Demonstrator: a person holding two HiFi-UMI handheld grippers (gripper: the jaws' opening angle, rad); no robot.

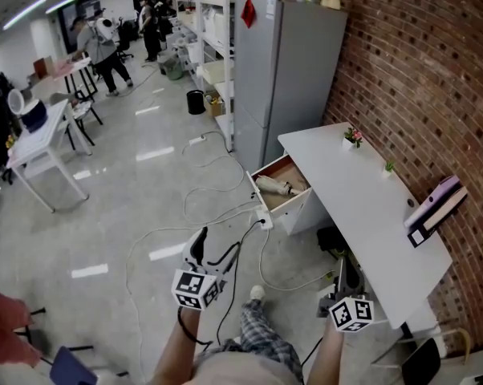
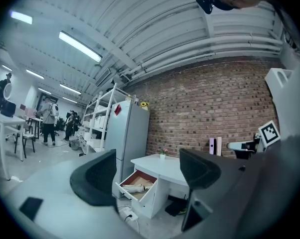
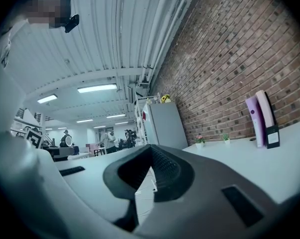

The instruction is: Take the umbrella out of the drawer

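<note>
Left gripper (image 2: 147,176): jaws wide, empty.
Right gripper (image 3: 151,169): jaws together, empty.
Umbrella (image 1: 275,187): lying in open drawer (image 1: 260,200) under counter (image 1: 362,215).

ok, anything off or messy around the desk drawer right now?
Nothing damaged or spilled. The drawer hangs open with the umbrella lying inside. The only untidy bit: white cables and a power strip trail loose over the floor just in front of it, a possible trip risk.

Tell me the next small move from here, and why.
Probably carry the left hand-held gripper forward toward the drawer: it stands open with the umbrella lying inside, the gripper's jaws are apart and empty, and it is well short of the drawer.
</note>
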